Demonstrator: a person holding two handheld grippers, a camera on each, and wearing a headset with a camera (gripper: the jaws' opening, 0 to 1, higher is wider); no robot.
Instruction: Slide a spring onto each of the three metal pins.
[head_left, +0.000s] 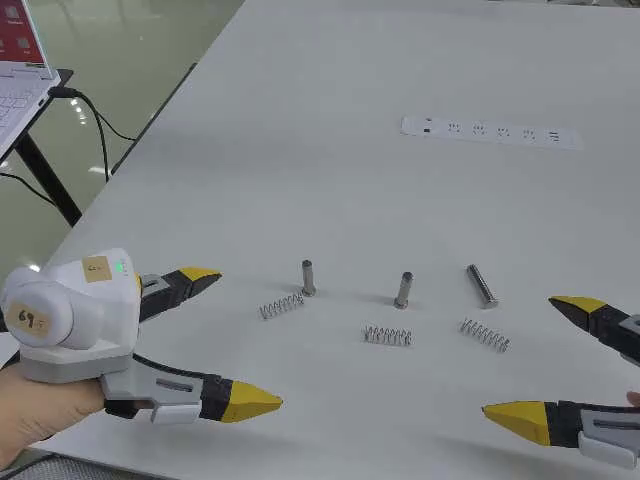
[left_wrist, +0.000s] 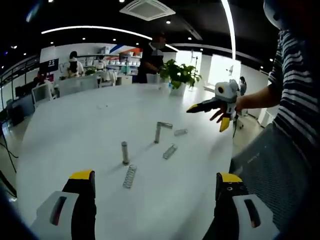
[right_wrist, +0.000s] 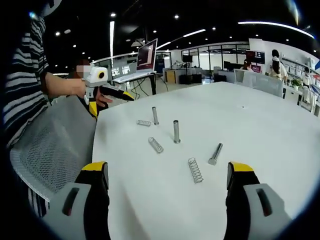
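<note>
Both wide apart, empty: left tongs (head_left: 245, 337) and right tongs (head_left: 522, 355), the latter cut off at the edge.

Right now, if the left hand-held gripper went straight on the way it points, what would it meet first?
The left hand-held gripper, jaws open, would probably meet the nearest spring first, slightly left of centre, an upright pin just behind it. Height above the table unclear.

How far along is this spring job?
Nothing done yet: the left spring, middle spring and right spring lie loose on the table, beside the bare left pin, middle pin and right pin. In hand: nothing; left gripper and right gripper are open, empty. All three remain.
</note>
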